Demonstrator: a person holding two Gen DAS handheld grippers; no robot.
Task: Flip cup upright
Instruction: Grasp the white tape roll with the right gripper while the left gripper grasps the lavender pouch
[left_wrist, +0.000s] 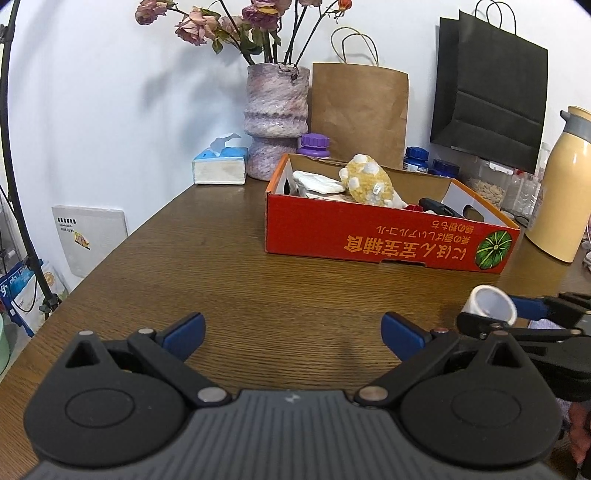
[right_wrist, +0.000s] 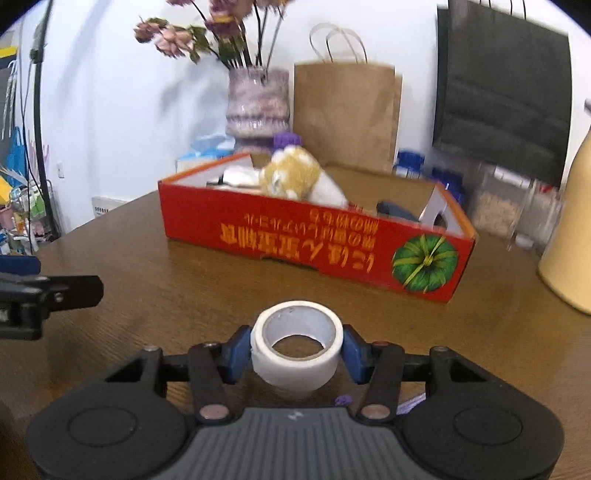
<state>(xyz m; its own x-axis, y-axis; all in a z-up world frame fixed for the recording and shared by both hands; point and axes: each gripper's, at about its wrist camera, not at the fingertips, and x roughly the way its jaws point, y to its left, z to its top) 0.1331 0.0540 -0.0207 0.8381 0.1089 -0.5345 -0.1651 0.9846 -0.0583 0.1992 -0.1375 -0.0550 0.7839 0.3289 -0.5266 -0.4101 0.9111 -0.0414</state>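
**Cup clamped in your right hand-held gripper**

Your right hand-held gripper has closed in on the small white cup, and its blue pads press against the cup's two sides. The cup's round opening faces up and a little away from you in the right wrist view, with the brown bench showing dark through its middle. From the left wrist view you can see the same cup at the right edge, tilted, its mouth turned toward that camera, gripped between the right hand-held gripper's blue pads. Whether its base touches the bench or sits just above it, you cannot tell from either view.

Your left hand-held gripper stands wide open with nothing between its fingers, low over bare bench just to the left of the cup.

Beyond both grippers sits a red cardboard box with a green pumpkin printed on its front and assorted items inside. Behind it, along the wall, stand a mottled pink vase of dried roses, a brown paper bag, a black paper bag and a tissue pack. A cream flask stands at the far right, beside the box.
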